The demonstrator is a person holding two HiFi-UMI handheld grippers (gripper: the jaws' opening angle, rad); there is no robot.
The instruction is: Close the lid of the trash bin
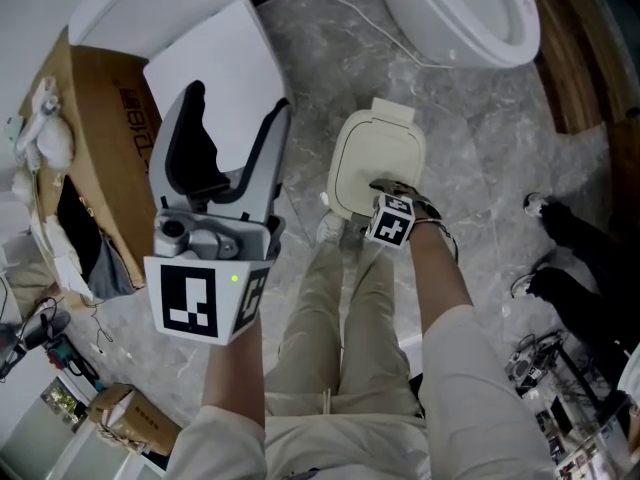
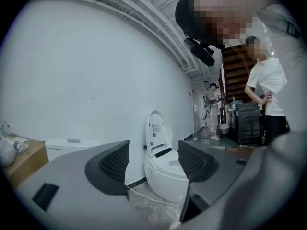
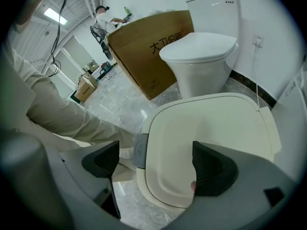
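1. The trash bin [image 1: 352, 153] sits at the centre of the head view, cream-coloured, on the grey marbled floor [image 1: 470, 138], just ahead of the person's beige trousers [image 1: 345, 338].
2. Its lid [image 3: 211, 133] lies flat across the top of the bin. It fills the lower middle of the right gripper view, with the hinge end toward the right edge.
3. There's a small grey tab [image 3: 140, 150] on the bin's front rim, at the left of the lid in that view.
4. The right claw [image 1: 398, 190] is tilted steeply down over the middle of the lid. Its marker cube is just below the bin in the head view.
5. From its own camera, the right claw [image 3: 156, 159] is spread wide, with one jaw off the lid's left rim and the other over the lid's right half. It pinches nothing. I can't tell whether the tips touch the lid.
6. The left claw [image 1: 235, 108] is at the left of the head view, held up well apart from the bin.
7. Its own view shows the left claw [image 2: 153, 164] spread and empty, pointing level at a white toilet [image 2: 165, 169] with its seat cover raised against the wall.
8. That toilet [image 1: 465, 8] is at the upper right of the head view, with a thin cable [image 1: 345, 8] trailing across the floor beside it.
9. A brown cardboard box [image 1: 100, 138] stands at the left edge, with a second toilet [image 3: 204, 56], lid down, just beside it.
10. A bystander [image 2: 266, 92] stands at the right of the left gripper view.
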